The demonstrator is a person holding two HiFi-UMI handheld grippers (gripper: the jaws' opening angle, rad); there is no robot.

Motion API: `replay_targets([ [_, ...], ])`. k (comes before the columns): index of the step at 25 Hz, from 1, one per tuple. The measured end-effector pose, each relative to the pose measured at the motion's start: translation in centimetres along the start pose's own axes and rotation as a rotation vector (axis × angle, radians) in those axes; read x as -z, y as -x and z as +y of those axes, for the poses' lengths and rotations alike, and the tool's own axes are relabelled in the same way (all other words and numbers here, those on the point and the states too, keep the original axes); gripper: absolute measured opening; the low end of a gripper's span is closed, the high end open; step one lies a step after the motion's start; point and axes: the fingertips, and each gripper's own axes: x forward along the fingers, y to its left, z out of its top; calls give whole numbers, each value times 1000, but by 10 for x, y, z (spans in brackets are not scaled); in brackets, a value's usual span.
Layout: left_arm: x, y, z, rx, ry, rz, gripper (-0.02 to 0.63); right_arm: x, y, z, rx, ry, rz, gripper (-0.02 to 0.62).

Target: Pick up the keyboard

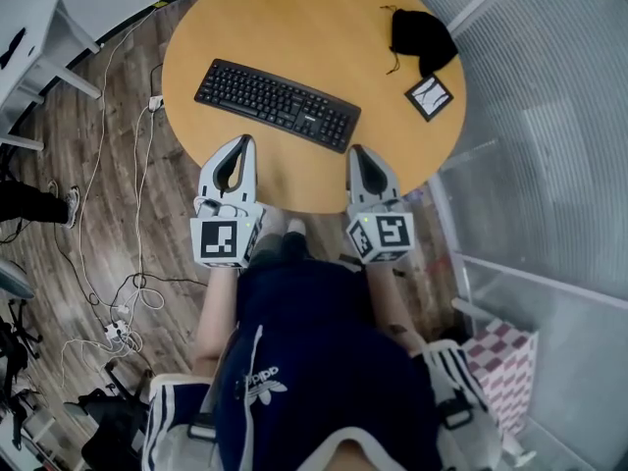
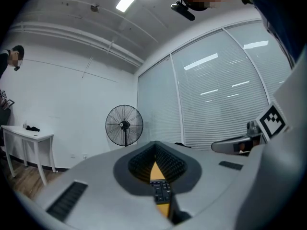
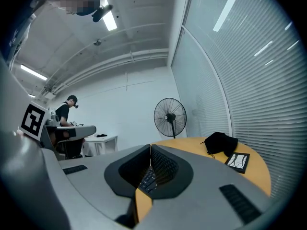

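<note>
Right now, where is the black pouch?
In the head view the black pouch lies at the far right of the round table, just beyond the small square tile and right of the keyboard.

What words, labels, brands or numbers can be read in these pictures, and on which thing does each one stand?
Nothing can be read with certainty.
keyboard: key prints too small to read.
shorts: white logo with letters, upside down and too blurred to read.
card: pale pattern, no words to make out.
left gripper and right gripper: black-and-white square code markers, no letters or numbers.
</note>
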Motion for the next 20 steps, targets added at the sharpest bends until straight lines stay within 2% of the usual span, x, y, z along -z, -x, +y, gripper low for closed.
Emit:
replay_targets([
  [8,-2,-15,3,-7,16,-4,3,-4,-3,-20,31,-5,-7,6],
  [12,0,-22,4,9,-5,-9,3,-6,-5,-25,44,-10,-7,6],
  [20,-1,-46,8,52,6,-1,3,-4,-19,-31,79,-26,8,6],
])
